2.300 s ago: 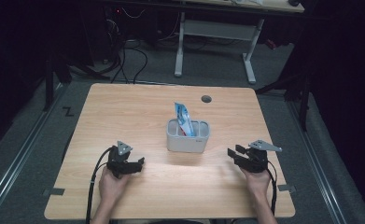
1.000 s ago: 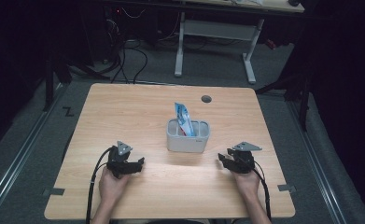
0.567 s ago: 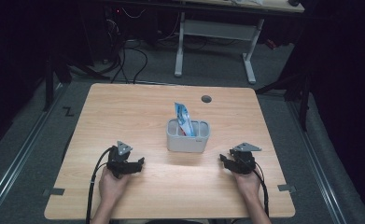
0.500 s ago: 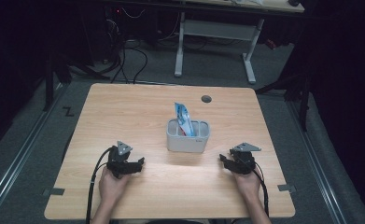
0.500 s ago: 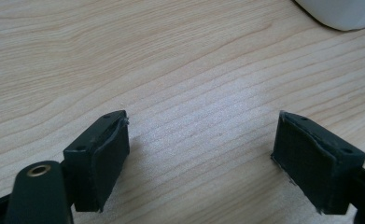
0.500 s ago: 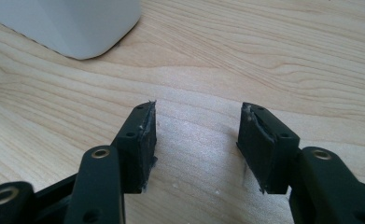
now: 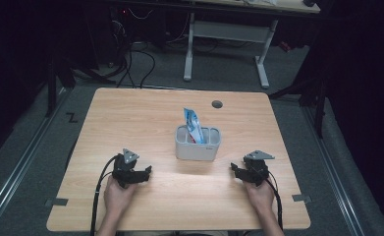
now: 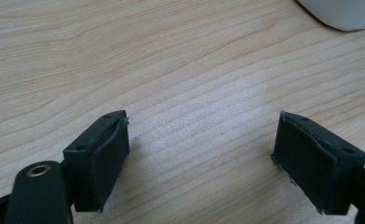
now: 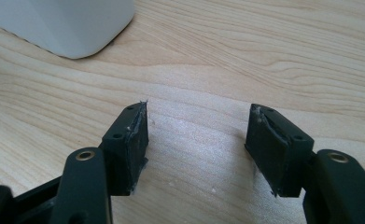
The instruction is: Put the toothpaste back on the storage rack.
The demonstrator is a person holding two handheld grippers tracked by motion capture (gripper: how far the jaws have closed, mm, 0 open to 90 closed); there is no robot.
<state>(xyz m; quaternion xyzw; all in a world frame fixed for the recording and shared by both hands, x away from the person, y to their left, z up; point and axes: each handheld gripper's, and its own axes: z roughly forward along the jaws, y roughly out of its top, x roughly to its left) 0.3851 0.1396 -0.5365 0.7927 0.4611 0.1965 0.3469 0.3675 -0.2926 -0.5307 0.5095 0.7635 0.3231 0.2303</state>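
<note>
Standing packet (image 7: 193,125) in grey holder (image 7: 198,148)

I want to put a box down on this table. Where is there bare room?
Bare wood: the far strip between the holder and the table edge, apart from a small round hole, and both side margins. It is crowded near the front, where the left gripper and right gripper rest.

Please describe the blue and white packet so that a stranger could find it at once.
On the wooden table, find the grey holder near the middle. The packet stands tilted inside it, sticking out above the rim, the one colourful thing there.
</note>
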